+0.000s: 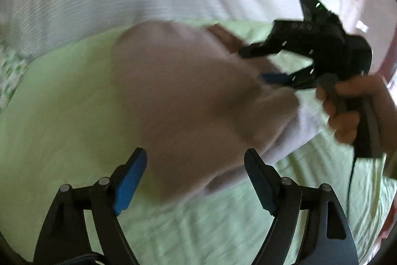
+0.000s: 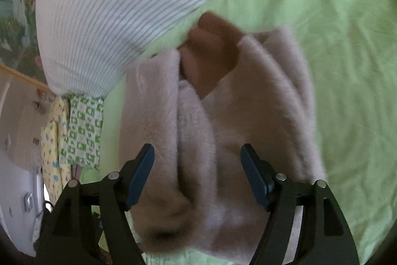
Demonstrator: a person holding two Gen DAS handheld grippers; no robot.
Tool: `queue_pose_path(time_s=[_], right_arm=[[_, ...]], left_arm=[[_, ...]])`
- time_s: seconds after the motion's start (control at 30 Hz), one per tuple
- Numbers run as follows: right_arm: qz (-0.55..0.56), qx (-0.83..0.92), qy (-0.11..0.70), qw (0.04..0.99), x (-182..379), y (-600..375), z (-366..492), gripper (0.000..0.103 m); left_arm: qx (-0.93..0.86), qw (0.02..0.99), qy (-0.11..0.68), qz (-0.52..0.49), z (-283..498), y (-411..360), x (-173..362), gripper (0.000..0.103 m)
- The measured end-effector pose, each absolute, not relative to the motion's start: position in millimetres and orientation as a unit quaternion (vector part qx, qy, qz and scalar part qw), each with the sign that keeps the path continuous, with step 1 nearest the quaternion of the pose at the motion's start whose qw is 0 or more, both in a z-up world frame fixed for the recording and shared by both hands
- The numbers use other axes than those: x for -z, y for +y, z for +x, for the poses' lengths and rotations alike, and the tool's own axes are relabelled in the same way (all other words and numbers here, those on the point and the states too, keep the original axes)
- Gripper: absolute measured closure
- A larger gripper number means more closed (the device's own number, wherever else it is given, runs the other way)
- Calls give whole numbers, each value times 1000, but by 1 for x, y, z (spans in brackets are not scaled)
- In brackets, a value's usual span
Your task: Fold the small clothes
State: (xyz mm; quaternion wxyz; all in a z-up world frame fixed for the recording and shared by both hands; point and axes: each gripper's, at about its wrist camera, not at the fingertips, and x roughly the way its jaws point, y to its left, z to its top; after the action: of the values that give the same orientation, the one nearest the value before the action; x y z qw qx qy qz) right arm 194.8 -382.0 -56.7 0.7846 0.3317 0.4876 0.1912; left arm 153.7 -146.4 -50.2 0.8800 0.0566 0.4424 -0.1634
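Green bed sheet (image 2: 347,66) carries a pink fleece garment (image 2: 248,116), partly folded, near the striped duvet (image 2: 99,16).
Left claw (image 1: 196,180) and right claw (image 2: 197,173) both wide, empty, over the garment; likely released to regrip.

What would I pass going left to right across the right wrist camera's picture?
Yellow patterned cloth → green checked cloth → fluffy pink garment → bare green sheet.

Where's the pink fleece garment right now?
The pink fleece garment lies on the green sheet, ahead of both open grippers, below the striped pillow.
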Motion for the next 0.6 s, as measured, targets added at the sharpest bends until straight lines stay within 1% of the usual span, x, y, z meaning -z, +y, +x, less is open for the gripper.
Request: queue_pose_path(time_s=[0.07, 0.17, 0.3, 0.33, 0.37, 0.4, 0.43, 0.47, 0.5, 0.6], right_arm=[[328, -207, 496, 777, 59, -372, 200, 30], [310, -216, 507, 774, 62, -360, 207, 30], [285, -228, 518, 774, 60, -340, 211, 30], [272, -227, 519, 777, 58, -335, 211, 34], [266, -226, 522, 779, 57, -333, 211, 45], [258, -228, 524, 779, 55, -328, 210, 55], [252, -228, 525, 780, 53, -326, 210, 76], [247, -228, 525, 782, 50, -324, 210, 81], [245, -230, 520, 785, 44, -324, 208, 83], [233, -238, 483, 810, 8, -330, 198, 85]], left_arm=[[155, 873, 459, 50, 149, -133, 63, 20], [137, 863, 481, 68, 151, -126, 84, 20], [140, 863, 481, 62, 161, -127, 90, 20], [139, 865, 477, 69, 164, -129, 91, 21], [137, 865, 475, 82, 167, -132, 93, 32], [141, 862, 478, 88, 172, -135, 96, 55], [154, 854, 490, 80, 176, -136, 99, 64], [166, 848, 498, 68, 180, -136, 100, 70], [163, 851, 494, 70, 180, -137, 98, 72], [168, 857, 480, 82, 175, -142, 86, 73]])
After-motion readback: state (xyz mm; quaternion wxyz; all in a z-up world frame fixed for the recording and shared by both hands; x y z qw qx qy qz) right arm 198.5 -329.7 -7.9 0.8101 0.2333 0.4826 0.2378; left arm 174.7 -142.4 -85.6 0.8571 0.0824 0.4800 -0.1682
